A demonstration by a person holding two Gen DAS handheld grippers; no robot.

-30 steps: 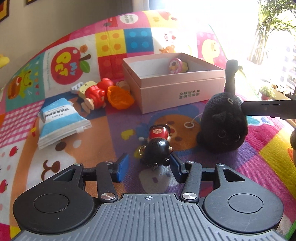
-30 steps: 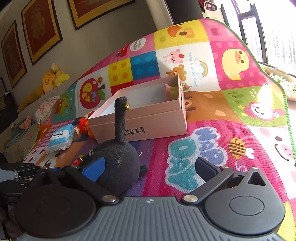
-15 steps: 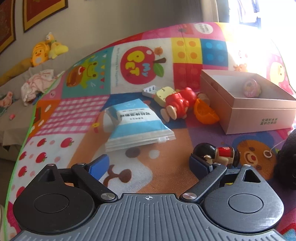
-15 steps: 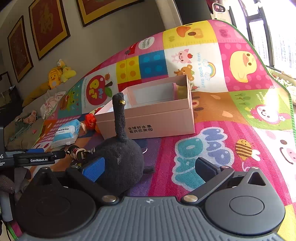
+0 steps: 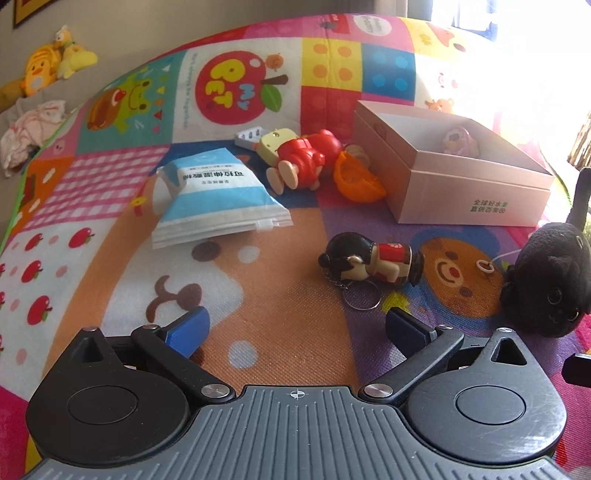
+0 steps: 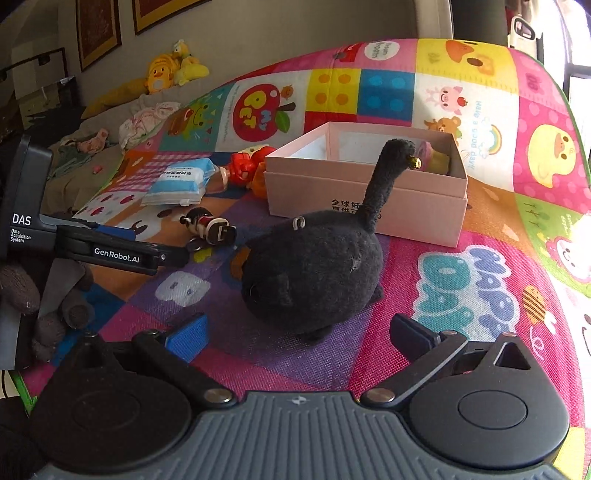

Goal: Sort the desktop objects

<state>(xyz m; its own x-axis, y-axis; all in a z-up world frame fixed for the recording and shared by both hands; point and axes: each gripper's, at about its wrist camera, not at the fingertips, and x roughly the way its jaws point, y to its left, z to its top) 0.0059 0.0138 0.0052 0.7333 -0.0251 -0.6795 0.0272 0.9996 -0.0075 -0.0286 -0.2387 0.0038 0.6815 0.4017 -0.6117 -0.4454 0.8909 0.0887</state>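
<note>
A home living room is showing here: a cartoon-patterned play mat (image 6: 480, 258) is covering the floor, yellow plush toys (image 6: 166, 72) are sitting on a sofa (image 6: 110, 122) along the mat's far left edge, and framed pictures (image 6: 98, 33) are hanging on the wall

Black plush cat (image 6: 314, 273) before open gripper (image 6: 295, 332)

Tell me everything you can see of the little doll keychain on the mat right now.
The doll keychain is a small glossy figure, apparently plastic, with black hair in a bun, a pale face, a red top and a dark base. It lies on its side on the play mat, head pointing left in the left wrist view. A short chain and a metal ring trail from it. Nothing grips it: it lies beyond the open left gripper.
</note>
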